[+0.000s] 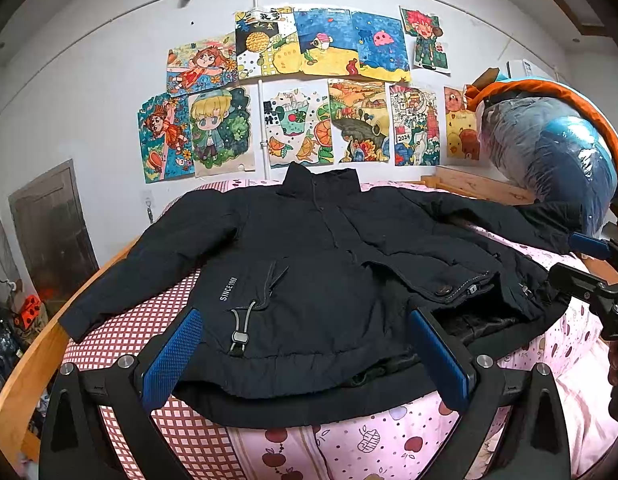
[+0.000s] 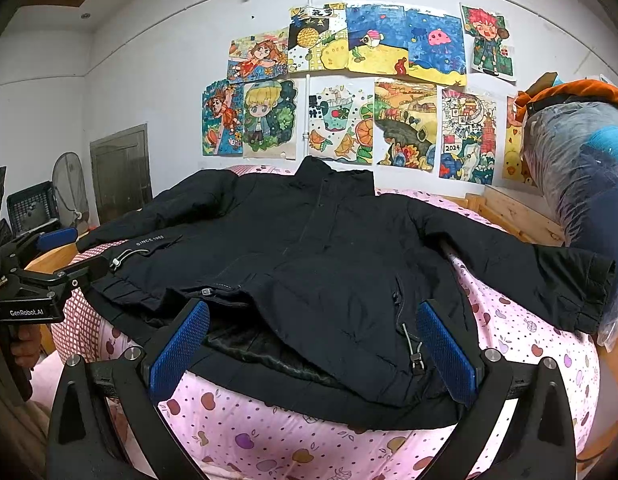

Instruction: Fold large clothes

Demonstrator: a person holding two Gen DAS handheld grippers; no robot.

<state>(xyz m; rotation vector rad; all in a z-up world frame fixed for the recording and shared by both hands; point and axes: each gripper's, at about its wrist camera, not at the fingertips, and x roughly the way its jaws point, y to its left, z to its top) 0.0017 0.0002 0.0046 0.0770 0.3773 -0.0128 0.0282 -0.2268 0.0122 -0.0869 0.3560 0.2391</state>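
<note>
While a black jacket is lying spread front-up across the bed, both grippers are hovering near its hem with nothing between their fingers. The left gripper is holding its blue pads wide apart over the hem's left part, just below a drawcord toggle and white lettering on the fabric. The right gripper is likewise spreading its pads over the hem's right part, where the front panel is lifting slightly and showing dark lining. The jacket's collar is pointing toward the wall, and its sleeves are reaching out to either side, the right cuff lying close to a plastic-wrapped bundle. The bed's pink apple-print sheet is showing beneath the hem, with a checked cover on the left. Children's drawings are hanging on the wall behind.
</note>
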